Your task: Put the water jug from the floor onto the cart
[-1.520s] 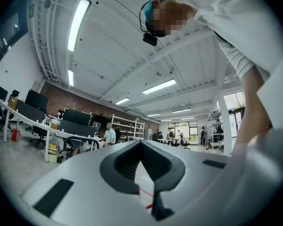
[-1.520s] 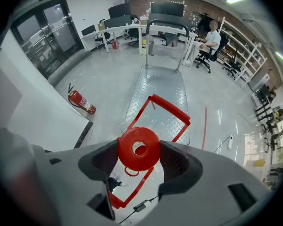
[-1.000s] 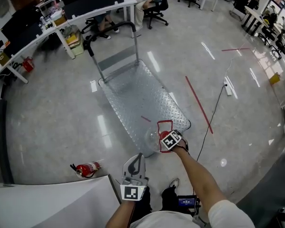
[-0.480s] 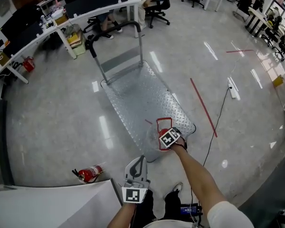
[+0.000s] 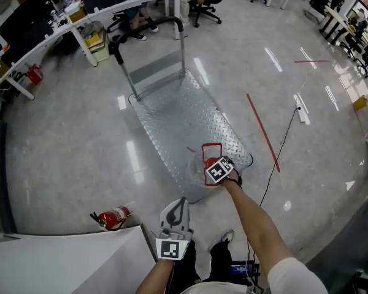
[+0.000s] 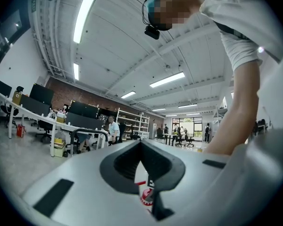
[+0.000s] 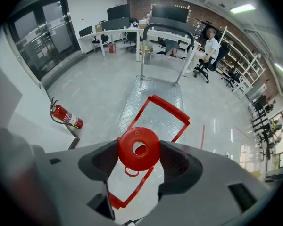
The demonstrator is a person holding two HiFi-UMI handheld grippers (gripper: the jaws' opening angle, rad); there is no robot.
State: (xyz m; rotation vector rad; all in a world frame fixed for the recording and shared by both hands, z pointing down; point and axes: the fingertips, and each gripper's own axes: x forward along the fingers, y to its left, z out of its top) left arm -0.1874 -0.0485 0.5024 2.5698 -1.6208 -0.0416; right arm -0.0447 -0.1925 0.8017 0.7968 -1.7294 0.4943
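One right gripper (image 5: 212,162), arm outstretched, clamps the water jug (image 7: 138,148).

Head view looks steeply down on the cart (image 5: 172,115); right gripper view shares it, nearer. Left gripper view apparently tilts up toward a ceiling light (image 6: 85,13).

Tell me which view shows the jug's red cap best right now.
The right gripper view: the red cap sits full-face, clamped between the jaws of the right gripper. The head view shows only a red sliver beside that gripper's marker cube. The left gripper view gives no clear sight of it.
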